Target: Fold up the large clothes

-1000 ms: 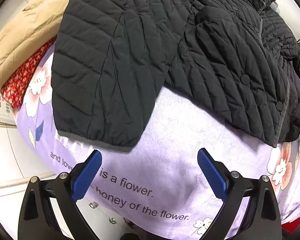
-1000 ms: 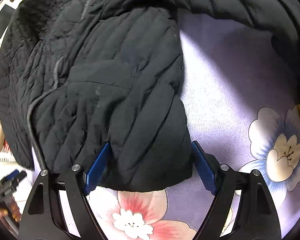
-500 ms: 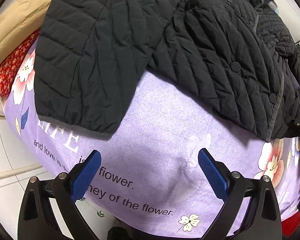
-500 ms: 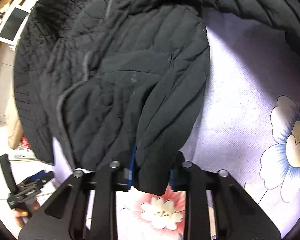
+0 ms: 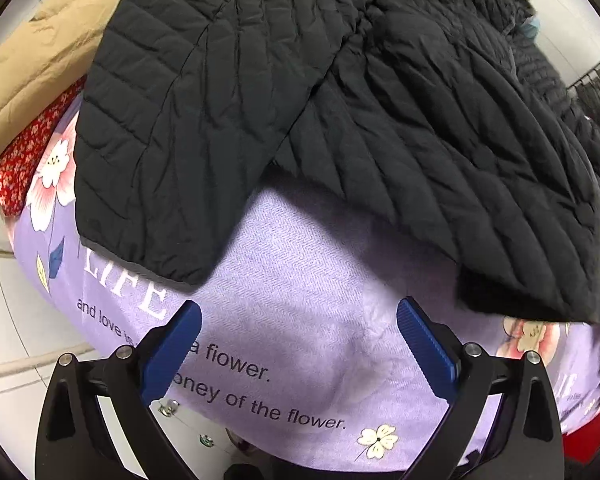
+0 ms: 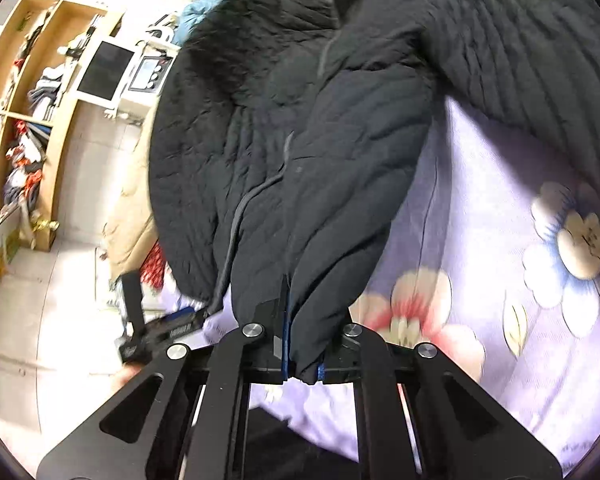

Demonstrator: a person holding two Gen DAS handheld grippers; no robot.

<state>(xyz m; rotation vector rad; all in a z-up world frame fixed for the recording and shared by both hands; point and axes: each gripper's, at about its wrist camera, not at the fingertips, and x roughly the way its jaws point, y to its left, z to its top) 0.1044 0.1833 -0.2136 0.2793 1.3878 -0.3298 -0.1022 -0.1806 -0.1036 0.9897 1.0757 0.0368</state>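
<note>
Covering the bed: a lavender blanket (image 5: pixel 300 280) printed with flowers and dark lettering ("of the flower." reads clearly in the left wrist view); it lies under everything else and spreads across the lower half of both views.
Black quilted jacket (image 5: pixel 380 120): spread over the far part of the blanket, one sleeve (image 5: pixel 160 140) lying toward the left with its grey-edged cuff resting on the white word "LIFE". In the right wrist view the jacket (image 6: pixel 300 160) is drawn up into a long gathered fold running from the collar down to the claw.
Beige garment (image 5: pixel 40 48): heaped at the upper left beside the jacket sleeve, partly tucked under it.
Wooden shelving (image 6: pixel 24 112): against the wall past the bed, crammed with clutter (too blurred to name).
Red floral cloth (image 5: pixel 20 160): wedged between the beige garment and the blanket edge.
Right gripper (image 6: pixel 302 354): blue pads pinched nearly together with a bunched edge of the jacket clamped between them, the fabric lifted off the blanket.
Left gripper (image 5: pixel 298 340): blue pads spread wide apart, holding nothing, poised over bare blanket between the sleeve cuff and the jacket's lower hem. It also shows small and blurred at the right wrist view's left edge (image 6: pixel 160 332).
</note>
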